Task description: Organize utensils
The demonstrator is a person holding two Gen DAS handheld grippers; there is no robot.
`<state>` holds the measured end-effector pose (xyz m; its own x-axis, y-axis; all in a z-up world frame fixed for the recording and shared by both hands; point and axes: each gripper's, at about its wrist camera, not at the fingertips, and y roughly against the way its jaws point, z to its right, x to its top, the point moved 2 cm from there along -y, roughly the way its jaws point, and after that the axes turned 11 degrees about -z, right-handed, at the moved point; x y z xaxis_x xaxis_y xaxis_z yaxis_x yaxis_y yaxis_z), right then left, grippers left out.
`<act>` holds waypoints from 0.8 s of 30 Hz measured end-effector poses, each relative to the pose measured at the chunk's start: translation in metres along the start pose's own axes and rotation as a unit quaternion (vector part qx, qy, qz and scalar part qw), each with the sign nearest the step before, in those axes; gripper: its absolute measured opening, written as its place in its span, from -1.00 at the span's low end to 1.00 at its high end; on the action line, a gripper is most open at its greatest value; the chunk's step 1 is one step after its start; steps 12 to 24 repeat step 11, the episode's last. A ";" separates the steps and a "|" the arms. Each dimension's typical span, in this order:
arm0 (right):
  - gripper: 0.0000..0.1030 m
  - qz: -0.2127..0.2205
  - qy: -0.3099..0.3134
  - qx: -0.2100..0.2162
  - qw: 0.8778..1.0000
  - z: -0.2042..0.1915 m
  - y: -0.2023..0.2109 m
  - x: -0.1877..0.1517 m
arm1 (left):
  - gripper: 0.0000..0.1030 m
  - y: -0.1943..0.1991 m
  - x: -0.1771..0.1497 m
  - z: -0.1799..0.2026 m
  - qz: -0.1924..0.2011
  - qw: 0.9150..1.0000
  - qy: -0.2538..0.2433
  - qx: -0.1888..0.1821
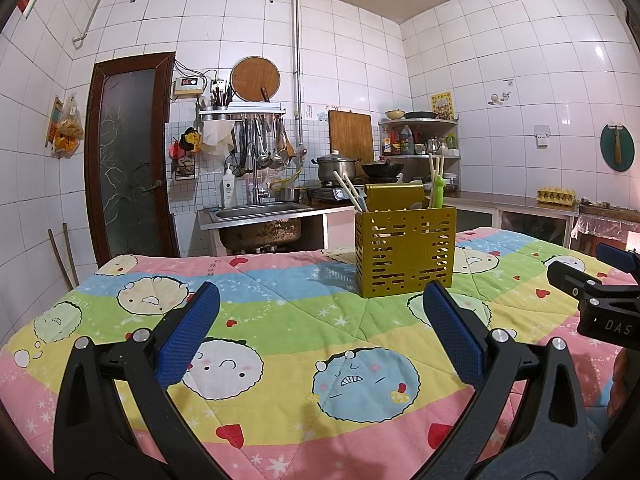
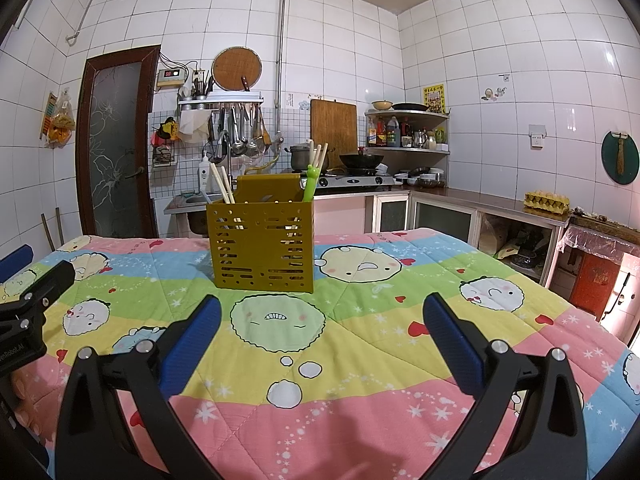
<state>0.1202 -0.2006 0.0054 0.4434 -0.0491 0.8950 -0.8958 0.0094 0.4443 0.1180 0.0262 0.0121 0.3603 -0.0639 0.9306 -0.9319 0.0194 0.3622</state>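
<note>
A yellow slotted utensil holder stands upright on the cartoon quilt; it also shows in the right wrist view. Pale chopsticks lean in its left side, and more chopsticks with a green utensil stand in its right side; they show in the right wrist view too, chopsticks and green utensil. My left gripper is open and empty, in front of the holder. My right gripper is open and empty, in front of it too.
The right gripper's body shows at the right edge of the left view; the left gripper's body at the left edge of the right view. Behind the table are a sink, stove with pots, counter with an egg tray.
</note>
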 end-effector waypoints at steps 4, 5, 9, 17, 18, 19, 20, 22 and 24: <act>0.91 0.000 0.000 0.000 1.000 0.000 0.000 0.000 | 0.91 0.000 0.000 0.000 0.001 1.000 -0.001 0.001; 0.91 0.000 0.000 0.000 1.000 0.000 0.000 0.000 | 0.91 0.000 0.000 0.001 0.001 1.000 -0.001 0.001; 0.91 0.000 0.000 0.000 1.000 0.000 0.000 0.000 | 0.91 -0.002 0.001 -0.001 -0.003 1.000 0.001 0.000; 0.91 0.000 0.000 0.000 1.000 0.000 0.000 0.000 | 0.91 -0.001 0.002 0.000 -0.003 1.000 0.001 0.000; 0.91 0.000 0.000 0.000 1.000 0.000 0.000 0.000 | 0.91 -0.001 0.002 0.000 -0.003 1.000 0.001 0.000; 0.91 0.000 0.000 0.000 1.000 0.000 0.000 0.000 | 0.91 -0.001 0.002 0.000 -0.003 1.000 0.001 0.000; 0.91 0.000 0.000 0.000 1.000 0.000 0.000 0.000 | 0.91 -0.001 0.002 0.000 -0.003 1.000 0.001 0.000; 0.91 0.000 0.000 0.000 1.000 0.000 0.000 0.000 | 0.91 -0.001 0.002 0.000 -0.003 1.000 0.001 0.000; 0.91 0.000 0.000 0.000 1.000 0.000 0.000 0.000 | 0.91 -0.001 0.002 0.000 -0.003 1.000 0.001 0.000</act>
